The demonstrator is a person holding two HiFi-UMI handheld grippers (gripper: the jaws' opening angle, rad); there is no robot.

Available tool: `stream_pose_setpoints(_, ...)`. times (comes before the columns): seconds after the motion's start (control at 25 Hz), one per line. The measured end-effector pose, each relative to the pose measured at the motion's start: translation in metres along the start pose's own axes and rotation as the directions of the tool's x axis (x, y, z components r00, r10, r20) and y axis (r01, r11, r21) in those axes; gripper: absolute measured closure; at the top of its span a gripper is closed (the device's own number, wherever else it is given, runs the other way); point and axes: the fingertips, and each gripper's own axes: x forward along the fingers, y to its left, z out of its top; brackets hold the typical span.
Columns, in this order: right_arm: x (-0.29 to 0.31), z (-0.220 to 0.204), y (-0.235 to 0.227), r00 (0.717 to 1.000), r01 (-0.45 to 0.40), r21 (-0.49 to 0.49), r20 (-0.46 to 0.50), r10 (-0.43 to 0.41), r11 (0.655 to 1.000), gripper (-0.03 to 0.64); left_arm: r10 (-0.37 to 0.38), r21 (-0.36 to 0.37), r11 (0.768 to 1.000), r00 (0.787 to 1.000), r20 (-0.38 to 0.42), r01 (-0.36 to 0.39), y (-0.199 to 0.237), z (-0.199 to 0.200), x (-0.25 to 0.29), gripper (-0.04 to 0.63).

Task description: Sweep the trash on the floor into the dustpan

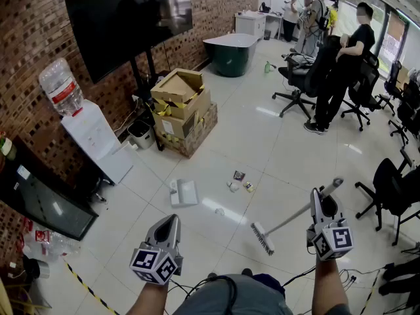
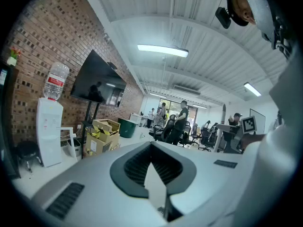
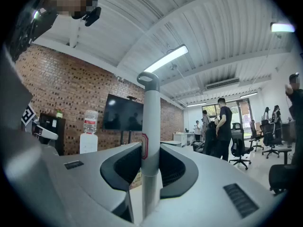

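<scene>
My right gripper is shut on the grey handle of a broom; its brush head rests on the white tiled floor in front of me. In the right gripper view the handle stands upright between the jaws of the right gripper. A white dustpan lies flat on the floor to the left. Small bits of trash lie scattered beyond the brush, with one scrap nearer. My left gripper hangs low at the left, shut and holding nothing; its jaws meet at their tips.
Stacked cardboard boxes and a water dispenser stand along the brick wall at the left. People and office chairs are at the back right; another chair stands close on my right. Yellow-black tape marks the floor at lower left.
</scene>
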Motion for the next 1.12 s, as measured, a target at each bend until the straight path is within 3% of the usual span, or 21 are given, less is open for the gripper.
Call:
stream_pose_setpoints(0.32, 0.035, -0.005, 0.007, 0.999, 0.032, -0.03, 0.025, -0.032, 0.999, 0.509, -0.03, 0.007, 1.0, 0.999, -0.025, 0.031, 0.044, -0.005, 0.028, 0.589)
stream_pose_setpoints(0.6, 0.099, -0.024, -0.024, 0.999, 0.021, -0.011, 0.03, -0.021, 1.0, 0.509, 0.004, 0.029, 1.0, 1.0, -0.023, -0.003, 0.061, 0.001, 0.103, 0.589)
stream_pose_setpoints(0.8, 0.158, -0.042, -0.055, 0.999, -0.033, 0.025, 0.022, 0.033, 0.999, 0.509, 0.044, 0.048, 0.998, 0.999, -0.016, -0.043, 0.058, 0.014, 0.178, 0.589)
stream_pose_setpoints(1.12, 0.266, -0.039, -0.105, 0.984, -0.174, 0.081, 0.048, 0.171, 0.981, 0.509, 0.118, 0.101, 0.987, 0.992, 0.037, -0.121, 0.034, 0.068, 0.299, 0.589)
